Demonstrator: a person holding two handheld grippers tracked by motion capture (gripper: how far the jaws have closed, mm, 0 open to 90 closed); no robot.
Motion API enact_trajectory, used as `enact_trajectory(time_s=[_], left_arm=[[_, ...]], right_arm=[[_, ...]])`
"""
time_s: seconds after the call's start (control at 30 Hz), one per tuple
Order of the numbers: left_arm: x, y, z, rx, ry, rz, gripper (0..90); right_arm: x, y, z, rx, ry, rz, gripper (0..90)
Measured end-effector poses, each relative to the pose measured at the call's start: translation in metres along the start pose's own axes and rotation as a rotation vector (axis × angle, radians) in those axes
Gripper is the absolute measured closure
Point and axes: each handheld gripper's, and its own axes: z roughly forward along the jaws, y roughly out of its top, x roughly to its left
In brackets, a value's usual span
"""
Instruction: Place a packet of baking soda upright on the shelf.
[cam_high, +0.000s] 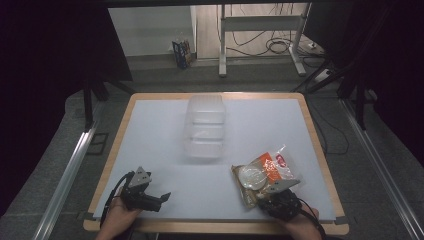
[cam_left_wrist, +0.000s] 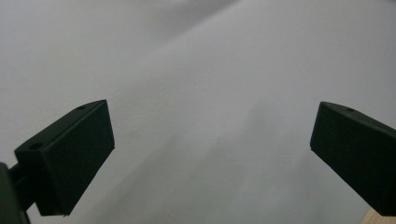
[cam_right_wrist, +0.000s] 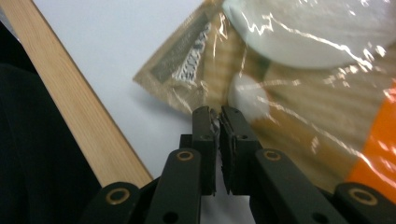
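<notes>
The right gripper (cam_right_wrist: 218, 122) has its jaws pinched on the near edge of a snack packet (cam_high: 263, 174) at the bench's (cam_high: 165, 150) 5 o'clock. The left gripper (cam_high: 161, 198), at 7 o'clock, has its jaws wide over bare bench. A clear plastic container (cam_high: 205, 126) sits toward 12 o'clock.

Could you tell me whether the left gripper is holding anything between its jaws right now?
No, the left gripper has its jaws spread wide, with just the bare white table surface between them.

a clear plastic lidded container (cam_high: 205, 126) sits mid-table (cam_high: 150, 130); nearer and right of it lies a crinkly clear-and-orange snack packet (cam_high: 262, 175); the left gripper (cam_high: 162, 197) lies nearer and left.
</notes>
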Motion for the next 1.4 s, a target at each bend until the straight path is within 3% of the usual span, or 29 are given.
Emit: enact_trajectory(time_s=[0.27,0.53,0.67,0.93,1.03,1.17,1.4], left_arm=[[-0.001,0.0,0.0,0.004,0.006,0.011,0.0],[-0.001,0.001,0.001,0.009,0.007,0.014,0.0],[-0.001,0.001,0.001,0.009,0.005,0.013,0.0],[-0.001,0.001,0.001,0.013,0.006,0.015,0.0],[-0.001,0.001,0.001,0.012,0.005,0.016,0.0],[-0.001,0.001,0.001,0.013,0.005,0.014,0.0],[-0.001,0.001,0.001,0.016,0.006,0.016,0.0]], right_arm=[[-0.004,-0.013,-0.015,0.005,-0.037,0.018,77.8],[-0.014,-0.029,-0.03,0.016,-0.08,0.076,69.3],[-0.021,-0.03,-0.039,-0.013,-0.126,0.093,59.0],[-0.026,-0.031,-0.045,-0.031,-0.169,0.102,50.6],[-0.032,-0.033,-0.049,-0.047,-0.197,0.128,44.4],[-0.037,-0.034,-0.052,-0.081,-0.203,0.159,38.5],[-0.042,-0.032,-0.056,-0.125,-0.217,0.163,31.8]])
